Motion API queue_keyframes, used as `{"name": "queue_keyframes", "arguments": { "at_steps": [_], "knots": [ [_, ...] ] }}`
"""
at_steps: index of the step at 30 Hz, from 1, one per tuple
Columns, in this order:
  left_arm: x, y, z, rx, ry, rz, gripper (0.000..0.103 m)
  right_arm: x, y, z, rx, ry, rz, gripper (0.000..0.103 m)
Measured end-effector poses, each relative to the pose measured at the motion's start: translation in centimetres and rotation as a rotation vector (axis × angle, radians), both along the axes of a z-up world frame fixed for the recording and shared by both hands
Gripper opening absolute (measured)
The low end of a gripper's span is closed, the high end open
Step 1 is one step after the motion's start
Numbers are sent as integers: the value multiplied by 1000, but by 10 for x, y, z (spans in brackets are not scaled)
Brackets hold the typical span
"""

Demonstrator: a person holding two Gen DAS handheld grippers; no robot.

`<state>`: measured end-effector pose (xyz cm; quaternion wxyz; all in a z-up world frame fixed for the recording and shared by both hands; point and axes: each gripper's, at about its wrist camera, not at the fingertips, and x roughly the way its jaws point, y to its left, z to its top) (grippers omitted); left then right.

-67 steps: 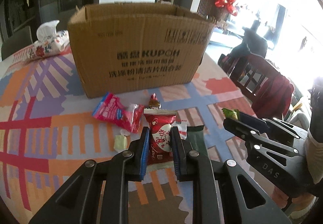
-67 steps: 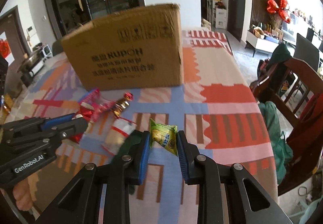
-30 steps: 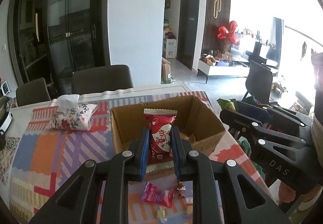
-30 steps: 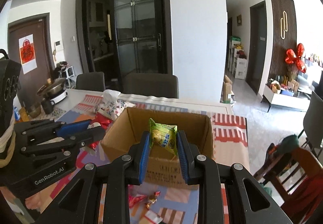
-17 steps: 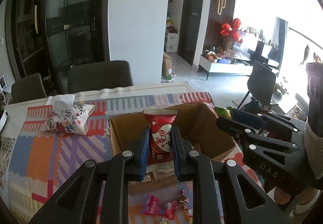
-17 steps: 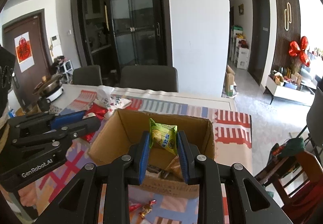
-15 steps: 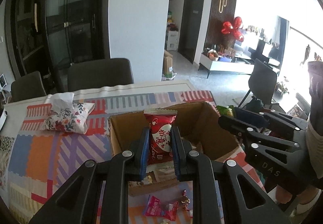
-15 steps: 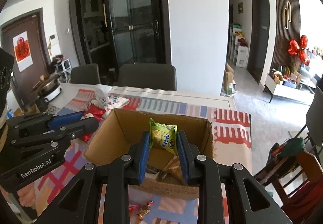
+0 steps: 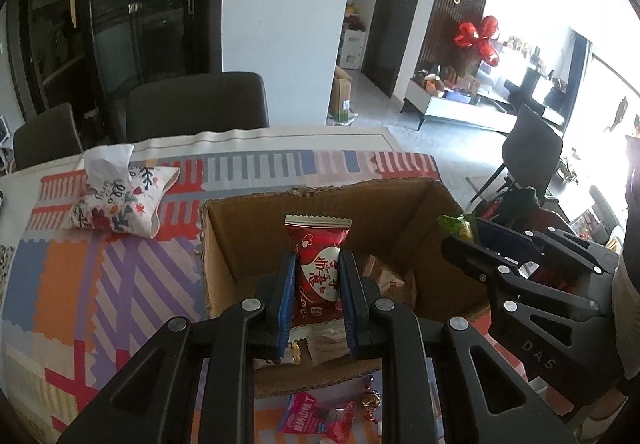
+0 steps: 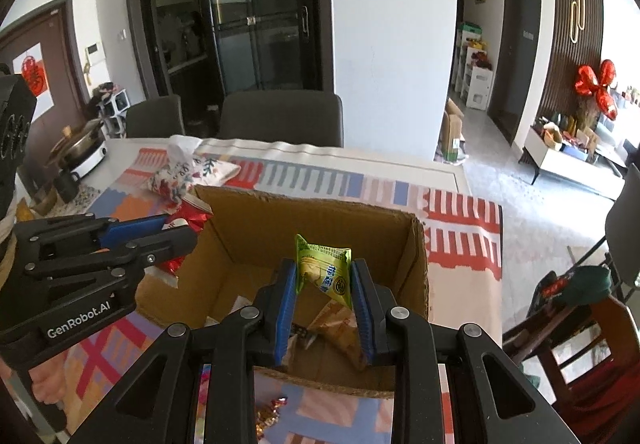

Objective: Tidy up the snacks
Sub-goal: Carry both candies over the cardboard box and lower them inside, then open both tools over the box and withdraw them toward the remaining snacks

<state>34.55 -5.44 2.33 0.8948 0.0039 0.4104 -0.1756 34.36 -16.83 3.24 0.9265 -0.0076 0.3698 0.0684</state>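
An open cardboard box point(image 9: 224, 244) point(image 10: 418, 264) stands on the patterned table with several snack packets inside. My left gripper point(image 9: 317, 276) is shut on a red heart-printed snack packet point(image 9: 318, 268), held over the box's opening. Over the same opening my right gripper point(image 10: 323, 278) is shut on a green snack packet point(image 10: 326, 272). Each gripper shows in the other's view: the right one point(image 9: 456, 240) at the box's right wall, the left one point(image 10: 176, 236) at its left wall. A pink packet point(image 9: 316, 414) and a wrapped candy point(image 9: 370, 400) lie on the table in front of the box.
A floral tissue pouch point(image 9: 120, 200) lies behind the box to the left. Dark chairs point(image 9: 196, 104) stand at the table's far edge. A cooking pot point(image 10: 82, 152) sits at the far left, and a wooden chair with red cloth point(image 10: 592, 376) stands right of the table.
Both grippers have moved forward and down toward the box with their packets; the box's opening now lies closer beneath them and shows more of its contents.
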Motion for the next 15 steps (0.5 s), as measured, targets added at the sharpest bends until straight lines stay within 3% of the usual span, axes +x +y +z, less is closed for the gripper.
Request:
{"name": "queue_keyframes", "arguments": {
  "at_steps": [2, 4, 5, 6, 15],
  "knots": [
    [1, 0, 1, 12, -7, 7, 29, 1, 1, -1, 2, 4, -6, 32],
    [-2, 2, 4, 25, -25, 19, 41, 3, -1, -1, 0, 11, -19, 43],
    [-4, 2, 5, 31, -34, 26, 45, 2, -1, 0, 0, 7, -25, 57],
    [-7, 4, 7, 36, -42, 30, 45, 0, -2, 1, -5, -4, -34, 59],
    [-63, 12, 17, 56, -137, 8, 51, -48, -1, 12, 3, -84, -69, 59]
  ]
}}
